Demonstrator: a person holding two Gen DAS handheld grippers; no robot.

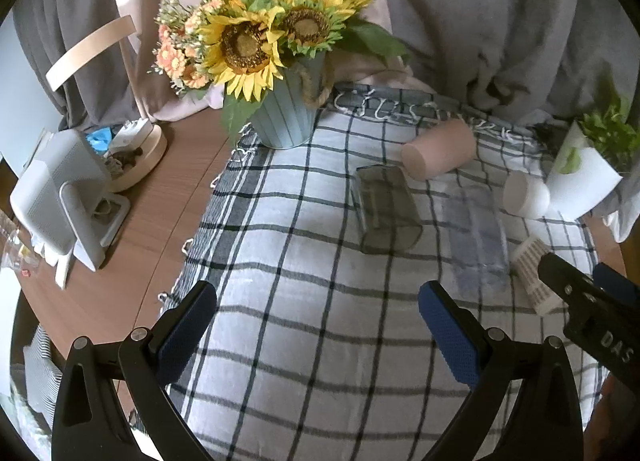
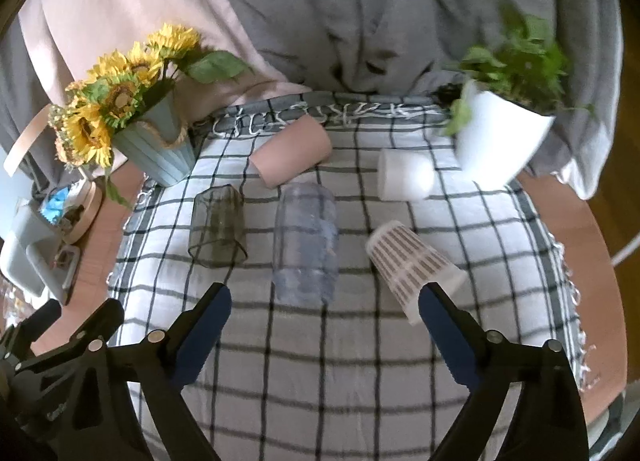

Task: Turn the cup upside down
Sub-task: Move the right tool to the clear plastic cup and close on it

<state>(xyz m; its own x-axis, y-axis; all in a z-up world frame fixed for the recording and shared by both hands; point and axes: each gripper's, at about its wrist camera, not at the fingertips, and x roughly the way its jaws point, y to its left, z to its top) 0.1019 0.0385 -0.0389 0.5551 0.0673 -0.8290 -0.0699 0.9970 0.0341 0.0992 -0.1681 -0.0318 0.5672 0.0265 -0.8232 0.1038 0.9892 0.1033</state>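
Both grippers, left gripper (image 1: 318,319) and right gripper (image 2: 325,321), jaws apart, holding nothing. Five cups lie on the checked cloth (image 2: 320,361); striped cup (image 2: 412,265) nearest right gripper.

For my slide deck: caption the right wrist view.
Open right gripper above a checked cloth with five cups lying on their sides, the ribbed white cup nearest.

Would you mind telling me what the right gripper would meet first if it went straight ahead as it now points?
Probably the clear blue cup, which lies on its side on the checked cloth directly ahead of the open right gripper. The ribbed white cup lies off to the right. Depth is uncertain.
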